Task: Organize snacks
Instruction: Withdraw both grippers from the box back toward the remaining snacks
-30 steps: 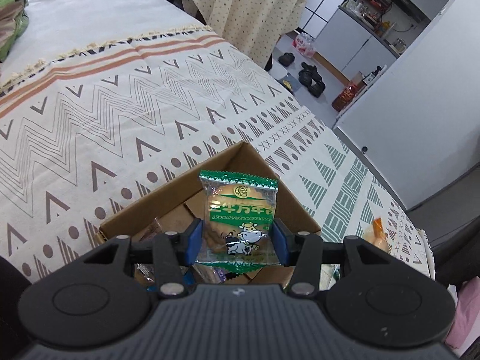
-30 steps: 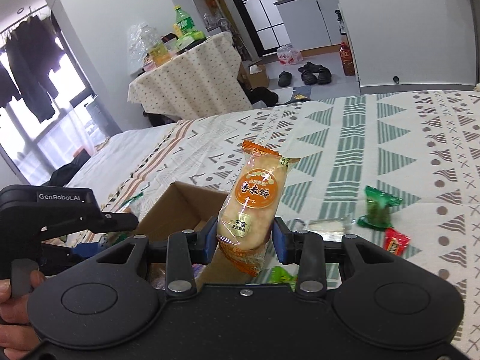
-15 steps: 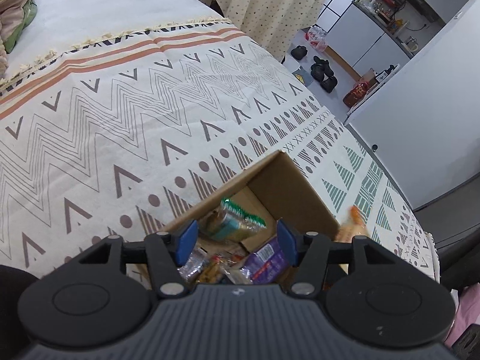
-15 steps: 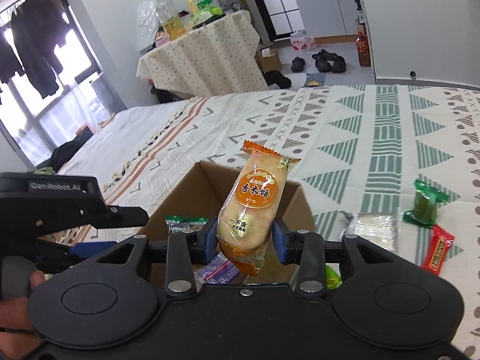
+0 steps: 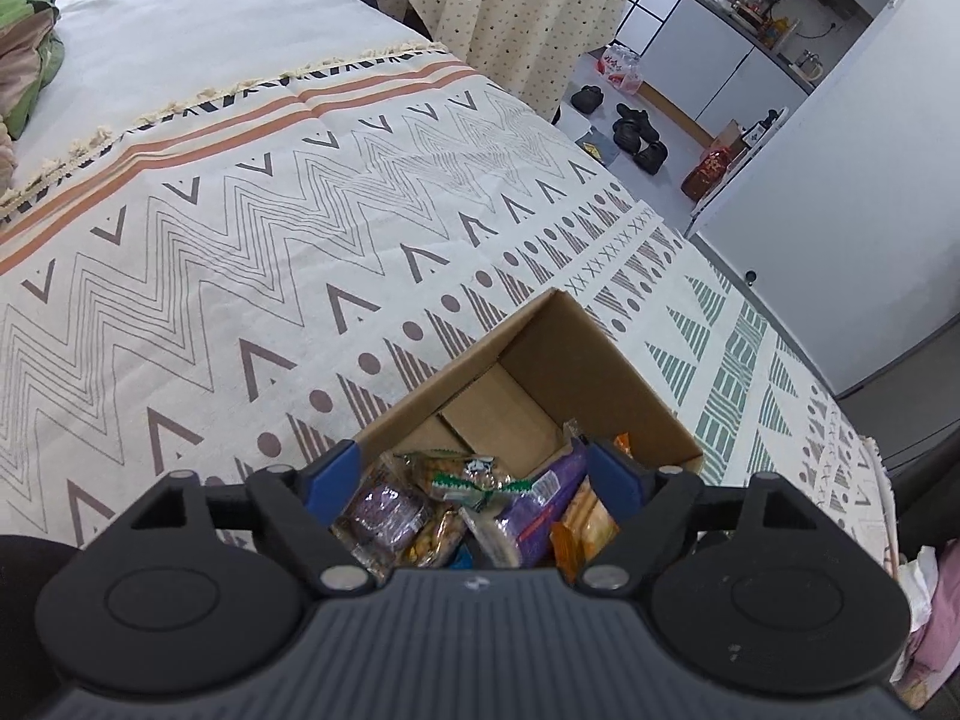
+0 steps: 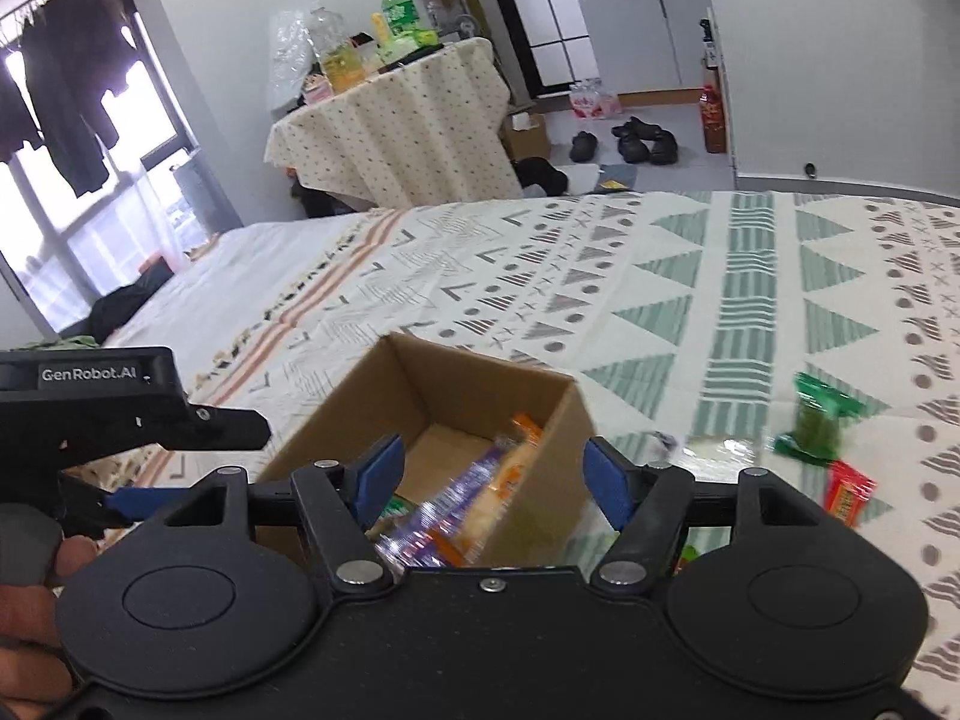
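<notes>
- Over the cardboard box [image 5: 591, 372] on the patterned bedspread [image 5: 252, 228], the left gripper [image 5: 474, 474] hangs with its blue-padded fingers [image 5: 331, 471] spread wide, nothing between them.
- Down inside the box: a purple-wrapped bar [image 5: 543, 501], an orange rice cracker packet [image 5: 585, 525] just beside it, a green-edged snack packet [image 5: 465, 471] and a round purple-wrapped snack [image 5: 384, 507], all heaped at the near end.
- Right gripper [image 6: 492, 474] is released too, fingers apart above the box's near corner, gripping nothing.
- From that right wrist view the orange packet [image 6: 519, 450] leans against the box's inner wall, somewhat blurred.
- Out on the bedspread to the right of the box: a green packet [image 6: 813, 420], a red packet [image 6: 849, 492] near it, and a clear-wrapped snack [image 6: 720, 450] between them and the box.
</notes>
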